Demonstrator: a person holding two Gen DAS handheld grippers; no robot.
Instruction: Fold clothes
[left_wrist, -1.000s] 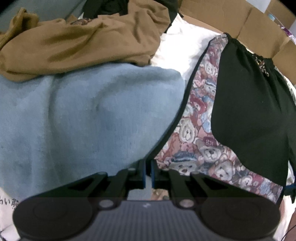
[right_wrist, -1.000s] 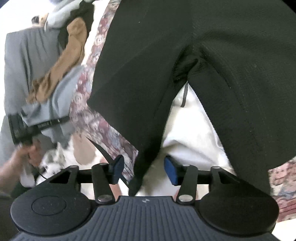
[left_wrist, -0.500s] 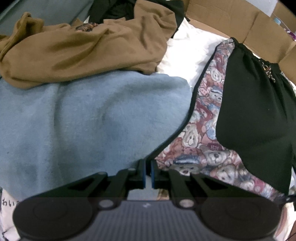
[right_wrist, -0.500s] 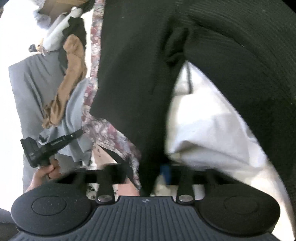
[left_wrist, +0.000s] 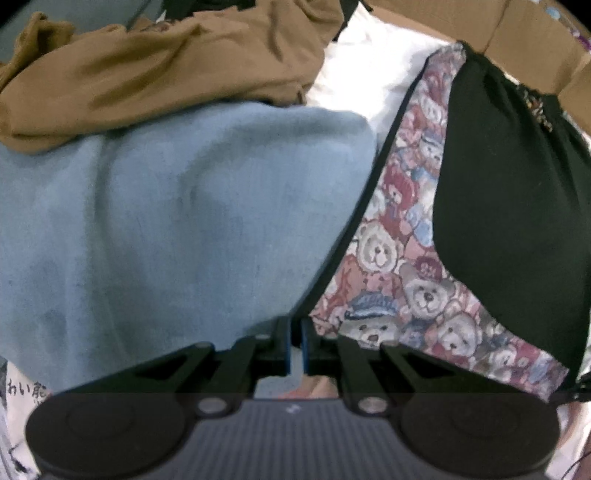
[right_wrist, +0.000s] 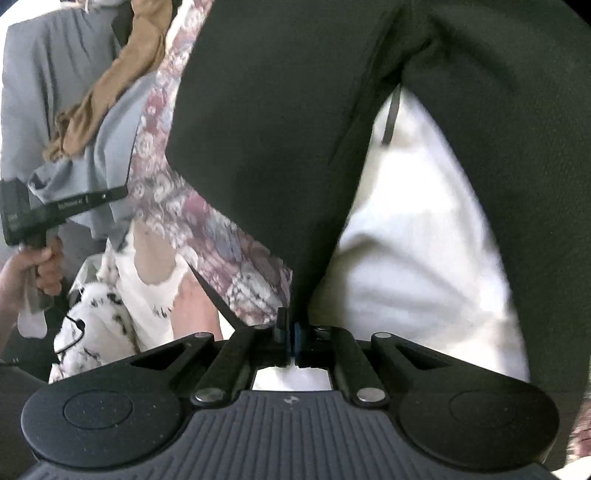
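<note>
Black shorts lie on a bear-print cloth with a black trimmed edge. In the left wrist view my left gripper is shut on that trimmed edge at the cloth's near corner. In the right wrist view the black shorts fill the top, and my right gripper is shut on the hem of one leg. The bear-print cloth runs under the shorts to the left. There a hand holds the left gripper at the cloth's edge.
A blue fleecy cloth lies left of the bear-print cloth, with a brown garment heaped behind it. White fabric shows between the shorts' legs. Cardboard stands at the back. A black-spotted white item lies low left.
My right gripper stood open around the shorts' leg hem and has shut on it, lifting the leg slightly. The left gripper stays shut and has hardly moved.
</note>
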